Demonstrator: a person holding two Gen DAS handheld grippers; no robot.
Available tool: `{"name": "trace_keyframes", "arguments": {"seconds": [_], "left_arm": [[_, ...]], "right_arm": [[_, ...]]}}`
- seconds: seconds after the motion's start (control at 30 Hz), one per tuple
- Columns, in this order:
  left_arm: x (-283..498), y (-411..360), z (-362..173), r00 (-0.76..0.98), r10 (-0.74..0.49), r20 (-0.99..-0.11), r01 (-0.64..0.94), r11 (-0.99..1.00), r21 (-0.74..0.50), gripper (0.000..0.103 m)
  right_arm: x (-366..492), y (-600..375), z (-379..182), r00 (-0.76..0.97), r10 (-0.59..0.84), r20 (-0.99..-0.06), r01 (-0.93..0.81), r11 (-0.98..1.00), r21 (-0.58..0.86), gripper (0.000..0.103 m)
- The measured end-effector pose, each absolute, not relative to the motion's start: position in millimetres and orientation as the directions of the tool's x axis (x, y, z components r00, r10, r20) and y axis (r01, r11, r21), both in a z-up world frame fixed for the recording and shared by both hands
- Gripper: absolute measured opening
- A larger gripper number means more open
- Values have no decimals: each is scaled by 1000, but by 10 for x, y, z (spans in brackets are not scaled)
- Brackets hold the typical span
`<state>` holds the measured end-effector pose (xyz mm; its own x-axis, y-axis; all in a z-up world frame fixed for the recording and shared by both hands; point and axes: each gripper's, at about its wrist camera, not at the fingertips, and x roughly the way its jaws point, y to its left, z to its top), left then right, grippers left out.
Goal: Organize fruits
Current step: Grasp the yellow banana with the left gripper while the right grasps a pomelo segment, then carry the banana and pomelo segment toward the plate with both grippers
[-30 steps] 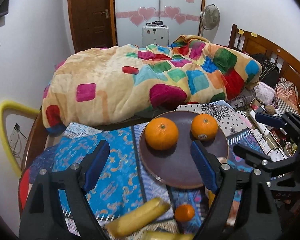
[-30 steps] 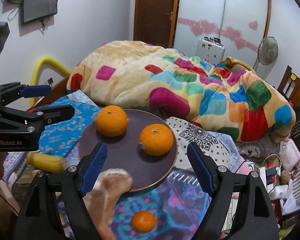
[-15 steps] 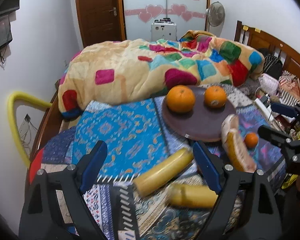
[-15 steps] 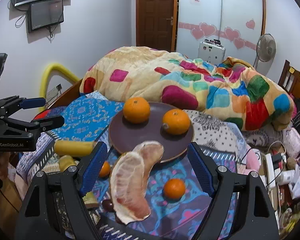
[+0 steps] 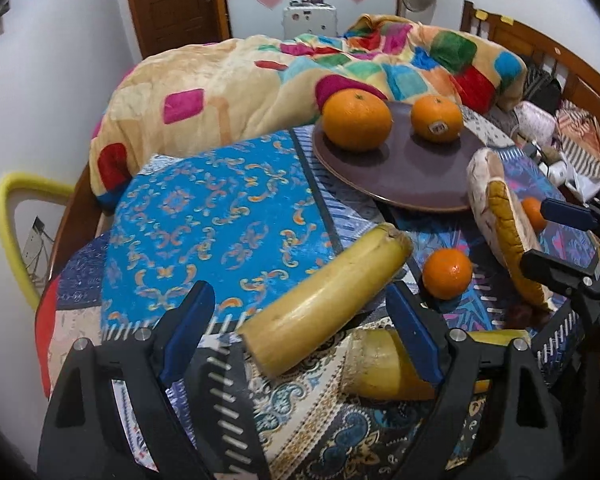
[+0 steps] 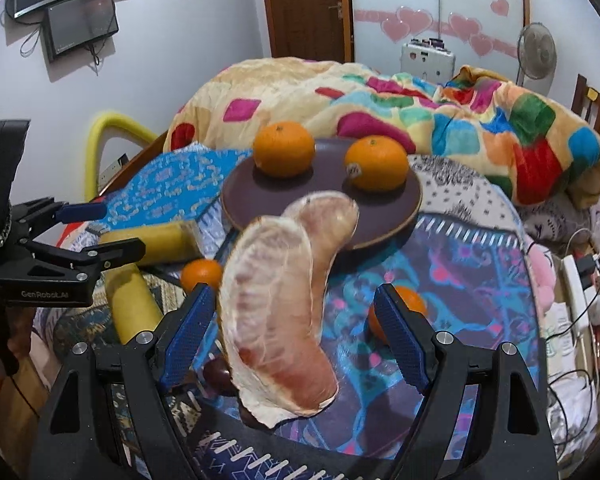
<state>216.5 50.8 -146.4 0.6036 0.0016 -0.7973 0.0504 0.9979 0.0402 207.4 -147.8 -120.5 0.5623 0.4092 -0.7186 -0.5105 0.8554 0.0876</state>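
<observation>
A dark brown plate holds two large oranges. Two yellow banana pieces lie on the patterned cloth; my open left gripper straddles the near end of one. Peeled pomelo wedges stand upright between the open fingers of my right gripper, untouched. Small oranges lie on the cloth. A dark small fruit sits by the pomelo.
A colourful blanket is heaped behind the plate. A wooden headboard and clutter with cables lie to the right. A yellow chair frame stands at the left edge. A door and fan are at the back.
Both grippers have pulled back toward me and lowered. The banana pieces now lie at my left gripper and the pomelo wedges stand between my right gripper's fingers.
</observation>
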Motion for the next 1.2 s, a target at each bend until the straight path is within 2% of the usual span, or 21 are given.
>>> {"name": "trace_keyframes", "arguments": {"seconds": [0.13,0.3,0.37,0.47,0.67,0.93,1.2], "left_arm": [[2219,449,-1552,595,2,-803,79,995,61,88],[2305,470,-1611,575,-44,-817,91,996,10,78],[2338,483,-1628,574,-33,-818,81,997,17,68],[2348,550,-1638,566,-39,-824,68,998,-1,56],[2265,684,-1604,553,-52,-832,53,998,-27,38],[2076,796,-1573,524,-43,-850,33,999,-30,36],[2203,754,-1591,516,-11,-857,34,999,8,36]], "right_arm": [[2052,-1464,-1257,557,410,-722,-521,850,80,79],[2064,-1466,-1317,523,429,-736,-541,835,103,72],[2075,-1469,-1326,503,451,-738,-550,825,129,67],[2083,-1452,-1337,466,485,-740,-571,804,167,51],[2007,-1415,-1315,492,466,-735,-577,807,125,47],[2030,-1608,-1180,539,455,-709,-532,836,132,46],[2034,-1767,-1007,595,435,-676,-504,857,108,46]]}}
